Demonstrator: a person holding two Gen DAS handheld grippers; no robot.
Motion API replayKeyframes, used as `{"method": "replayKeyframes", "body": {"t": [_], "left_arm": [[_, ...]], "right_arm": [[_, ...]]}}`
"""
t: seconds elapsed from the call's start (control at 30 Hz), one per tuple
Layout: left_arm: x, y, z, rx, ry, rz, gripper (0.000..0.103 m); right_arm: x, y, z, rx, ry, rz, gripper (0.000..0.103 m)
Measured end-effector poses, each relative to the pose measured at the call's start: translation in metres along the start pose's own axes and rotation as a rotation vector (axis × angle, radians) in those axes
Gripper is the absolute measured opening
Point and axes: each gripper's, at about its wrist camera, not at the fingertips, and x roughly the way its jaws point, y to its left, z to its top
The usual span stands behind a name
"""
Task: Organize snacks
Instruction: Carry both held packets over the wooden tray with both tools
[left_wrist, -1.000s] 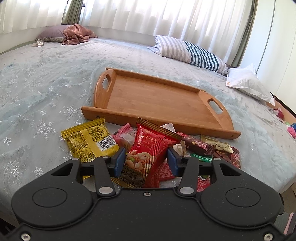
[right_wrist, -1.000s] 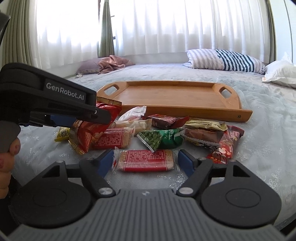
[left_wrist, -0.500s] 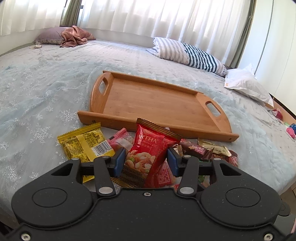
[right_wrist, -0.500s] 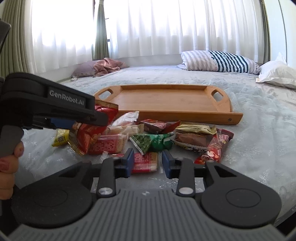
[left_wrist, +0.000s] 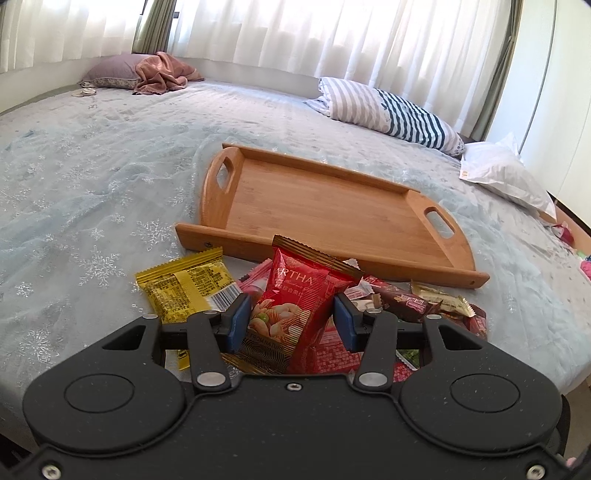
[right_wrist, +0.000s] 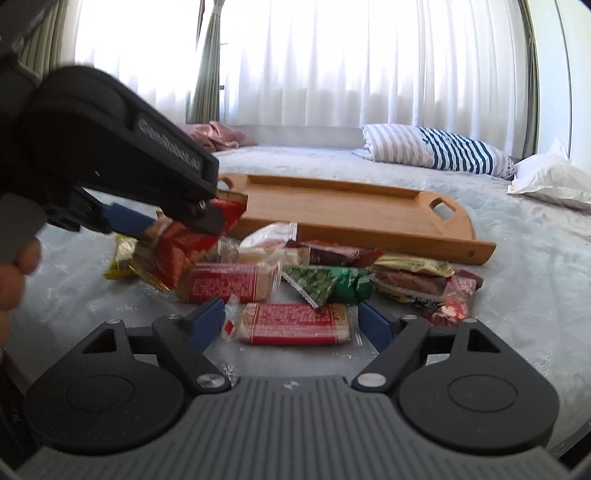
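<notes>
Red nut bag (left_wrist: 295, 306) pinched in left claw (left_wrist: 290, 323); right claw (right_wrist: 291, 325) just reopened, straddling biscuit pack (right_wrist: 291, 323).

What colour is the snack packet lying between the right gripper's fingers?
Red with white print, on the packet; the right wrist view shows it best.

Right tool (right_wrist: 291, 325) just reopened, jaws now wide around the red wafer pack (right_wrist: 291, 323).
</notes>
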Motion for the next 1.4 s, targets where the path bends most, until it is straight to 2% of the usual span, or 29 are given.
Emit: {"method": "replayKeyframes", "body": {"t": [0.03,0.13,0.53,0.87,1.2,1.4], "left_arm": [[0.001,0.000,0.000,-0.002,0.001,0.001,0.046],[0.002,0.001,-0.001,-0.006,0.004,-0.001,0.046],[0.004,-0.001,0.001,-0.003,-0.009,-0.005,0.046],[0.010,-0.010,0.011,0.005,-0.013,-0.031,0.046],[0.027,-0.028,0.044,0.025,-0.035,-0.068,0.046],[0.048,-0.033,0.072,0.009,0.002,-0.069,0.046]], "right_arm": [[0.000,0.000,-0.001,-0.004,-0.008,-0.004,0.075],[-0.004,0.002,-0.003,-0.019,-0.022,0.002,0.067],[-0.020,-0.012,0.005,0.044,-0.031,0.014,0.066],[-0.033,-0.031,0.017,0.071,-0.084,-0.052,0.066],[-0.018,-0.071,0.050,0.125,-0.136,-0.123,0.067],[0.007,-0.102,0.077,0.190,-0.118,-0.093,0.067]]}}
